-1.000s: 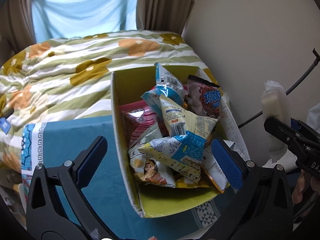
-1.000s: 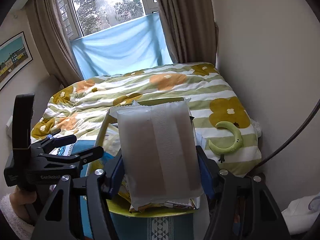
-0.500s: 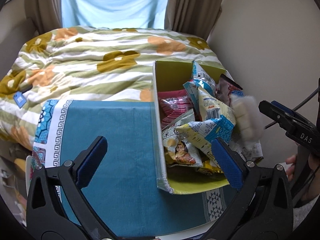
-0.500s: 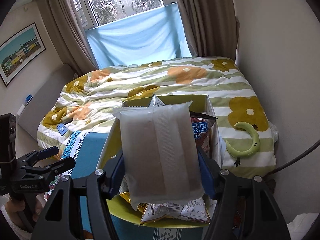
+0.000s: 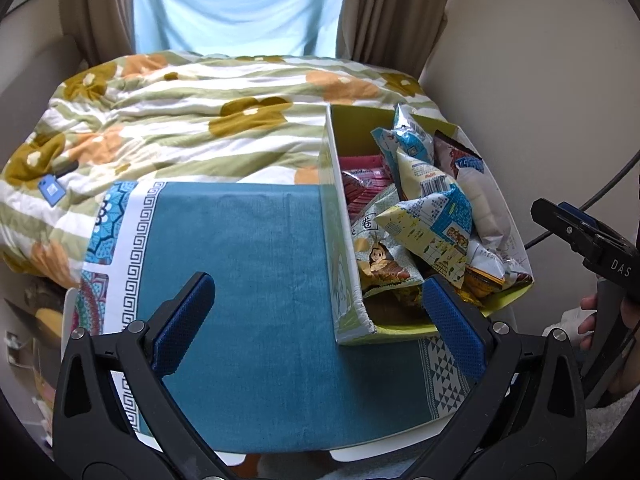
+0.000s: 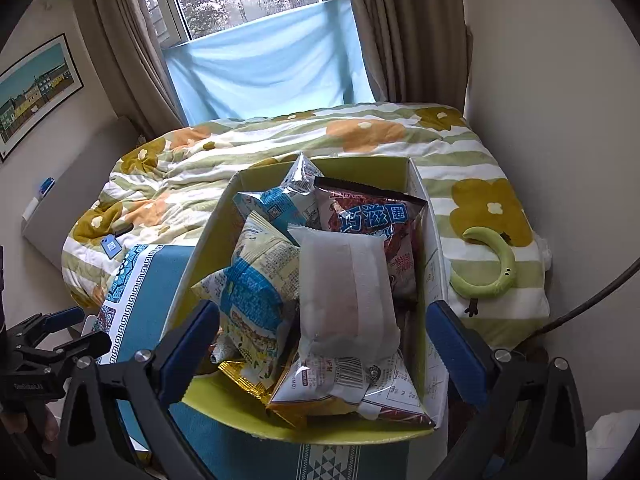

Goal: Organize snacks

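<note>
A yellow-green cardboard box (image 6: 362, 169) (image 5: 344, 280) holds several snack bags. On top of the pile lies a frosted white packet (image 6: 346, 298) (image 5: 482, 204). My right gripper (image 6: 322, 354) hangs just above the box's near end; its jaws are opening wide and the pads stand clear of the white packet. My left gripper (image 5: 316, 320) is open over the teal cloth (image 5: 248, 288), left of the box, with nothing between its fingers. A blue and cream bag (image 6: 256, 292) (image 5: 430, 224) leans against a dark bag with blue lettering (image 6: 372, 220).
The box and cloth rest on a small table at the foot of a bed with a flowered quilt (image 5: 180, 120). A green crescent toy (image 6: 494, 268) lies on the quilt right of the box. A wall and a black cable (image 6: 588, 300) run along the right.
The right gripper let go of the white packet, which now lies on the pile in the box. The left gripper moved left, away from the box, over the teal cloth.
</note>
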A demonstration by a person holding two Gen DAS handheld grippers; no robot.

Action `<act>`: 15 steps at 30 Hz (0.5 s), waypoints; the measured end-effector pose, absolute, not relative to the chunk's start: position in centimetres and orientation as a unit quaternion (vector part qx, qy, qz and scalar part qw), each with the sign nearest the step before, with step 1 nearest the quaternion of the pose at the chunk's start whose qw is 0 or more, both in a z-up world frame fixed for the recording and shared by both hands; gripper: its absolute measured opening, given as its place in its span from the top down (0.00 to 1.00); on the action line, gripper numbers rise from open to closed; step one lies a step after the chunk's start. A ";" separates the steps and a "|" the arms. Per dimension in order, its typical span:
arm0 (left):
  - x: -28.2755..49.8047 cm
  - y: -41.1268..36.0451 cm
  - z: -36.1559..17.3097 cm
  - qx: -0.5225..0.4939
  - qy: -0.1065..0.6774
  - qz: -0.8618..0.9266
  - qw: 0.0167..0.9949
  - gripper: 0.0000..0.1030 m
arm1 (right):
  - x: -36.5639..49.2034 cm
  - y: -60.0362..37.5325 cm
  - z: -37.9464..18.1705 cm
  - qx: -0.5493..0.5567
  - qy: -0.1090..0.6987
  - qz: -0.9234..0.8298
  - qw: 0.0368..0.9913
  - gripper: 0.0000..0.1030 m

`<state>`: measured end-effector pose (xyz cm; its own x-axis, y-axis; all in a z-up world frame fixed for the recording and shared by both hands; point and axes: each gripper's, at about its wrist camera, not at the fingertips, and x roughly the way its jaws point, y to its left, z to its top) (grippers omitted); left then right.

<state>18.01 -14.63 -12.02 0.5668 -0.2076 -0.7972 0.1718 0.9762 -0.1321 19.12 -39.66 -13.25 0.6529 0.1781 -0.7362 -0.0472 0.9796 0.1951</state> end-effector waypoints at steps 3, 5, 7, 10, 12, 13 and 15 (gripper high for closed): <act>16.6 -13.5 -9.6 -0.011 0.428 -0.111 0.897 0.00 | 17.6 -38.7 -11.2 0.078 0.388 0.057 0.917 0.00; 15.1 -12.5 -7.9 -0.003 0.407 -0.110 0.907 0.00 | 16.2 -37.7 -9.7 0.072 0.372 0.051 0.924 0.00; 13.4 -11.4 -6.2 0.001 0.386 -0.111 0.916 0.00 | 14.5 -36.4 -8.2 0.066 0.353 0.045 0.932 0.00; 10.4 -9.2 -3.8 -0.001 0.353 -0.108 0.930 0.00 | 11.5 -34.4 -6.2 0.057 0.328 0.035 0.942 0.00; 8.5 -7.9 -2.7 -0.001 0.330 -0.100 0.938 0.00 | 9.7 -32.9 -5.0 0.050 0.319 0.022 0.946 0.00; 7.4 -7.2 -2.3 0.000 0.318 -0.094 0.943 0.00 | 8.8 -32.2 -4.5 0.046 0.316 0.018 0.948 0.00; 5.5 -6.3 -1.7 0.008 0.299 -0.081 0.951 0.00 | 6.9 -30.9 -3.7 0.039 0.304 0.005 0.952 0.00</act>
<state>5.48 -6.27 -1.75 0.8084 -0.1491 -0.5694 0.1584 0.9868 -0.0335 6.86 -30.89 -3.71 0.8152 0.0338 -0.5782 0.0142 0.9968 0.0782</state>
